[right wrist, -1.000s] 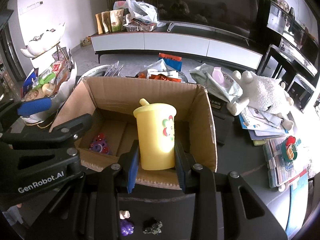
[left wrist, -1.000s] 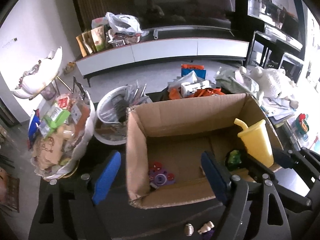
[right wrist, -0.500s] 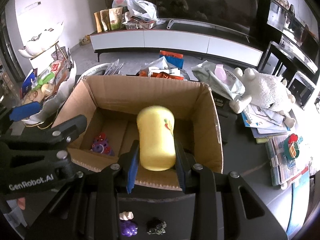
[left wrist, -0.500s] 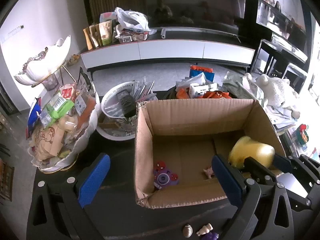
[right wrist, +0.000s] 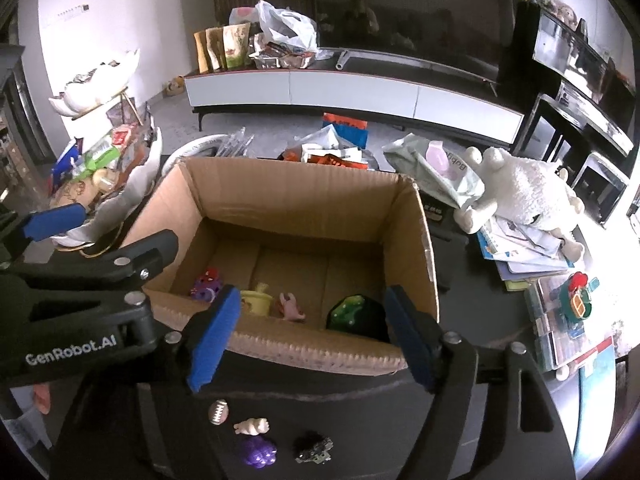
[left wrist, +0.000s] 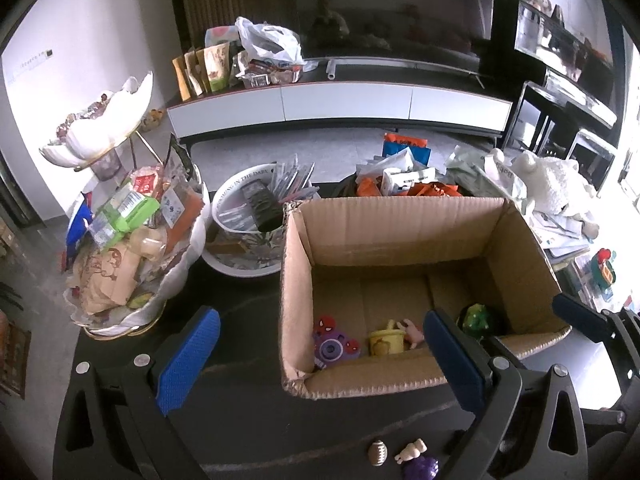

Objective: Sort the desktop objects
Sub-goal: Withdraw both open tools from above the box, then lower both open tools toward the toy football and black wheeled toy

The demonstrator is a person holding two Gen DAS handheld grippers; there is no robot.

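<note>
Dropped from the right gripper, the yellow plastic cup now lies in the brown cardboard box.
Both tongs gape empty, left gripper included; four small toys remain on the dark tabletop.

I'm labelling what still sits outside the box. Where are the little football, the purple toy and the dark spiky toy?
little football [right wrist: 218, 411], right wrist view, on its striped middle.
purple toy [right wrist: 256, 451], right wrist view, on its lumpy top.
dark spiky toy [right wrist: 314, 445], right wrist view, on its body's centre.
</note>
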